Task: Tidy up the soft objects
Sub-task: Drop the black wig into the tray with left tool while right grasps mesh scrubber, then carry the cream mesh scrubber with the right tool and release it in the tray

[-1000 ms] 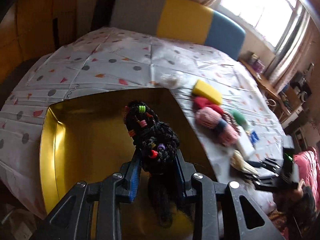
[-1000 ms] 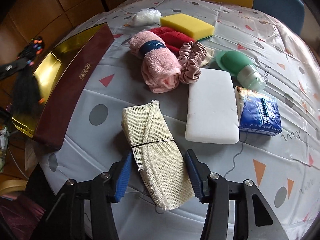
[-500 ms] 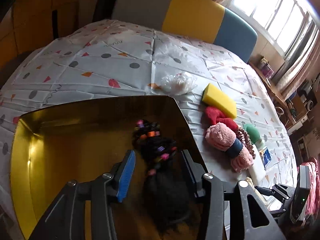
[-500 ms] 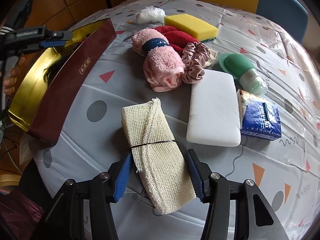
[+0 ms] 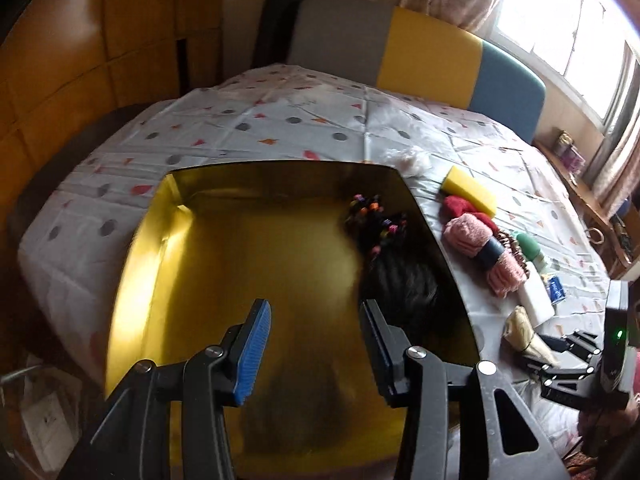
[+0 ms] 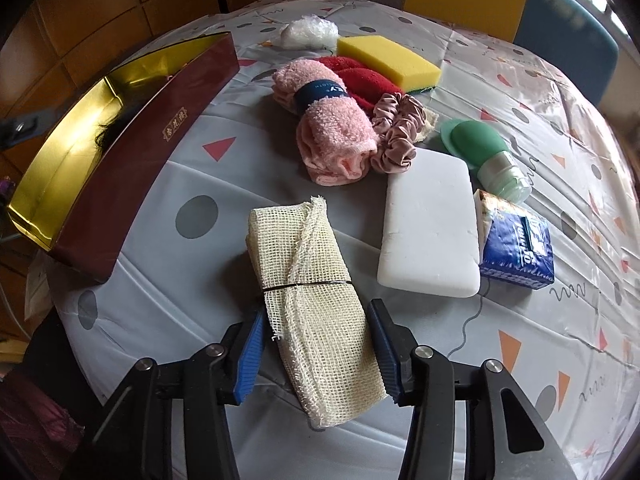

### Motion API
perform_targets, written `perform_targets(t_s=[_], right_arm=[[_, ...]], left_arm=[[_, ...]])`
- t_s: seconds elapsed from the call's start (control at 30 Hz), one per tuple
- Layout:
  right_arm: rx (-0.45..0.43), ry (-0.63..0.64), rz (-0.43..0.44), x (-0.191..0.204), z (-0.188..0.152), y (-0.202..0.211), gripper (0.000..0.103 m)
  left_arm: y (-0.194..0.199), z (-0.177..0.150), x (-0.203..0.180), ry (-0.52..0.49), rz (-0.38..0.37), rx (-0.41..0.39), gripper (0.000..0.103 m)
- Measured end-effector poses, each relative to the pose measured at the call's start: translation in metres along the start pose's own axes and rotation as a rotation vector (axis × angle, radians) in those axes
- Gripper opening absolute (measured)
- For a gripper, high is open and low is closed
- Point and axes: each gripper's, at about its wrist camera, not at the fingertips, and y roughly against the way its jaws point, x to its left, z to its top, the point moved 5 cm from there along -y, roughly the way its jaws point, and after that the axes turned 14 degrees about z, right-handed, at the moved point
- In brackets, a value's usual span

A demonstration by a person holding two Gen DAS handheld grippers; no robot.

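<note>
Right wrist view: right tongs (image 6: 318,350) closing astride the cream mesh cloth roll (image 6: 310,280); squeeze mid-roll, lift level; left tongs (image 5: 316,350) gape empty over the gold-lined box (image 5: 256,248).

The box (image 6: 132,168) sits at the left of the bench (image 6: 520,320) with the hairpiece (image 5: 396,272) inside, along its right wall. Right of the box, the mesh cloth roll (image 6: 312,296) lies nearest, the foam block (image 6: 432,224) to its right. The rolled towel (image 6: 332,128) and sponge (image 6: 388,60) lie farther back.

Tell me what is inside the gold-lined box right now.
Inside the gold-lined box lies one thing: a black hairpiece with coloured beads, against the right-hand wall. The rest of the visible floor is bare gold. The near end is hidden behind the left gripper.
</note>
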Motion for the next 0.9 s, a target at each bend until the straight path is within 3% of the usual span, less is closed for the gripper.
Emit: perform_targets(t_s=[0.3,0.53,0.9], right_arm=[[0.001,-0.041,-0.004,0.017,-0.007,0.003,0.049],[-0.066,-0.101,0.024,0.033,-0.004,0.017,0.049],[-0.182,-0.091,0.149,0.086,0.049,0.037,0.049]], left_arm=[[0.013,-0.021,0.018,0.014,0.021,-0.014,0.047],[0.017,-0.029,0.022,0.014,0.011,-0.016,0.047],[0.019,-0.030,0.026,0.022,-0.001,-0.021,0.047]])
